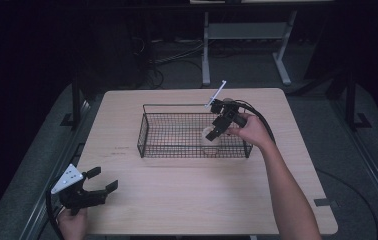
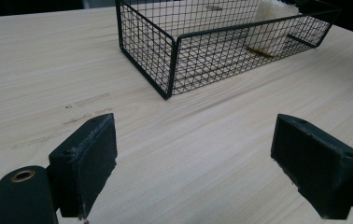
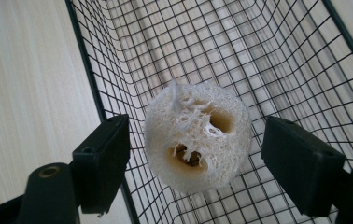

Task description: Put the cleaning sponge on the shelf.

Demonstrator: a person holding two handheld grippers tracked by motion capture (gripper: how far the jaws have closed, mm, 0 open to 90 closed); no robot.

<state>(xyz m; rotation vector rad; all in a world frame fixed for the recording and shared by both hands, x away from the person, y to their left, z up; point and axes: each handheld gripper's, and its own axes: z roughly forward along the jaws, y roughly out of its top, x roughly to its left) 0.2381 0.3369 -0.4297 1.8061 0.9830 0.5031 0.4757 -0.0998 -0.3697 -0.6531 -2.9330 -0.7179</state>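
— One pale sponge (image 3: pixel 197 137), roundish, fibrous like dried loofah, with holes showing something brownish inside, I think. It sits inside the black wire basket (image 1: pixel 149 125) at its near right corner.

— And the right gripper (image 3: pixel 195 158)?

— Spread either side of the sponge, pads clear of it. The left gripper (image 2: pixel 195 156) hangs wide open over the smooth, light wooden table (image 1: pixel 187 195), near its front left corner, well apart from the basket.
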